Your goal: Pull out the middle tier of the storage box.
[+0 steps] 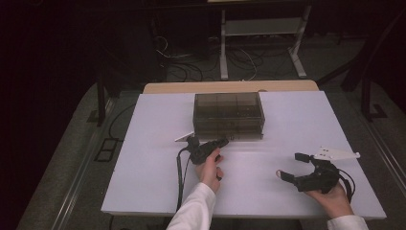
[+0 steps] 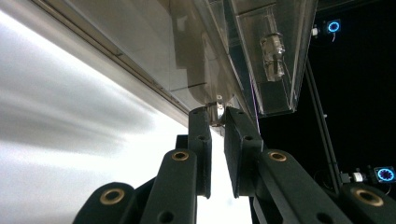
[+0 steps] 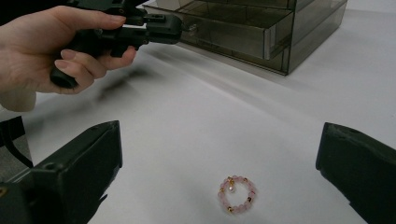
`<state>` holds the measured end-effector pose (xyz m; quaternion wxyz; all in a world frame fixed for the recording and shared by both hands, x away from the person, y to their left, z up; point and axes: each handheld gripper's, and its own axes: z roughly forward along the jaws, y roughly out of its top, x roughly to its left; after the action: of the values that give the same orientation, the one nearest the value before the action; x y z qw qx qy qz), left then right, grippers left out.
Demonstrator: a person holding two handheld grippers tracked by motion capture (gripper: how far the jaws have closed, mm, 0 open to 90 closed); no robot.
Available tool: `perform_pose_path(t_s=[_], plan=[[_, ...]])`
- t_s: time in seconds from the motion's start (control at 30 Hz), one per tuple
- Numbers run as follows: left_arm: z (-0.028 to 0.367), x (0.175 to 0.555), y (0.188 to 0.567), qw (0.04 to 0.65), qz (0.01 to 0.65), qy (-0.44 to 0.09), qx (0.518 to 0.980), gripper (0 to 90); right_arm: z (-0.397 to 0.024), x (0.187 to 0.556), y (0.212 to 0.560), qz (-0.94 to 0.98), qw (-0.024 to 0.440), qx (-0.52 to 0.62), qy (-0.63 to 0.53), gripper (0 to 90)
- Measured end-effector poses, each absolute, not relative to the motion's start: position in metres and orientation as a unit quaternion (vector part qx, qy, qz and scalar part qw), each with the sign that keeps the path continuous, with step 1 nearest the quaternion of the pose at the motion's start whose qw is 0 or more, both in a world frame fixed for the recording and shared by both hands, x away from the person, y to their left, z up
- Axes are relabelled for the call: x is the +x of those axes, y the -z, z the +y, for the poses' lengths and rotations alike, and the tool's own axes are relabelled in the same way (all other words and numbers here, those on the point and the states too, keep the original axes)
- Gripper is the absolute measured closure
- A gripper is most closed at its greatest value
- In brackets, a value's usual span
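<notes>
Left gripper (image 1: 224, 142) pinches one drawer knob (image 2: 215, 111); right gripper (image 1: 293, 166) spread over one bead bracelet (image 3: 237, 194).

High view overhead facing forward, gripper views low and close, all sharing the drawer box (image 1: 229, 115).

**Smoke grey, black and a ring of pink**

The drawer box (image 1: 229, 115) is translucent smoke-grey plastic with a brownish tint, and the small knob (image 2: 215, 111) on its drawer is silvery metal. The worktop (image 1: 143, 158) is plain white, unpatterned, with a tan wooden edge at its far side. The bead bracelet (image 3: 236, 194) is pale pink, dotted with small gold beads. Both the left gripper (image 1: 225, 142) and the right gripper (image 1: 293, 166) are matte black, with brass-coloured rivets on the left one's jaws. The sleeve (image 1: 194, 211) is white.
</notes>
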<state>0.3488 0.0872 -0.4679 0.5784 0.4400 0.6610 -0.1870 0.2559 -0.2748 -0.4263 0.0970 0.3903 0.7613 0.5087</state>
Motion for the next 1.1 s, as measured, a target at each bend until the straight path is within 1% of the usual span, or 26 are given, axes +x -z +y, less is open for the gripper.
perform_pose_path(t_s=[0.27, 0.4, 0.43, 0.5, 0.6, 0.87, 1.1], plan=[[0.088, 0.35, 0.465, 0.571, 0.652, 0.177, 0.466, 79.2, -0.275, 0.256, 0.426, 0.762, 0.096, 0.39, -0.508, 0.0], [0.088, 0.349, 0.461, 0.565, 0.647, 0.159, 0.487, 78.4, -0.275, 0.256, 0.426, 0.762, 0.096, 0.39, -0.508, 0.0], [0.089, 0.349, 0.461, 0.566, 0.644, 0.158, 0.489, 77.8, -0.275, 0.256, 0.426, 0.762, 0.096, 0.39, -0.508, 0.1], [0.09, 0.348, 0.461, 0.567, 0.642, 0.15, 0.494, 72.9, -0.274, 0.256, 0.426, 0.762, 0.096, 0.39, -0.508, 0.0], [0.093, 0.347, 0.46, 0.563, 0.64, 0.144, 0.503, 69.6, -0.275, 0.256, 0.426, 0.762, 0.097, 0.39, -0.508, 0.0], [0.1, 0.344, 0.457, 0.549, 0.627, 0.126, 0.539, 64.3, -0.275, 0.256, 0.427, 0.762, 0.097, 0.391, -0.507, 0.0], [0.102, 0.342, 0.447, 0.534, 0.598, 0.096, 0.59, 62.8, -0.275, 0.257, 0.427, 0.761, 0.097, 0.392, -0.507, 0.1]])
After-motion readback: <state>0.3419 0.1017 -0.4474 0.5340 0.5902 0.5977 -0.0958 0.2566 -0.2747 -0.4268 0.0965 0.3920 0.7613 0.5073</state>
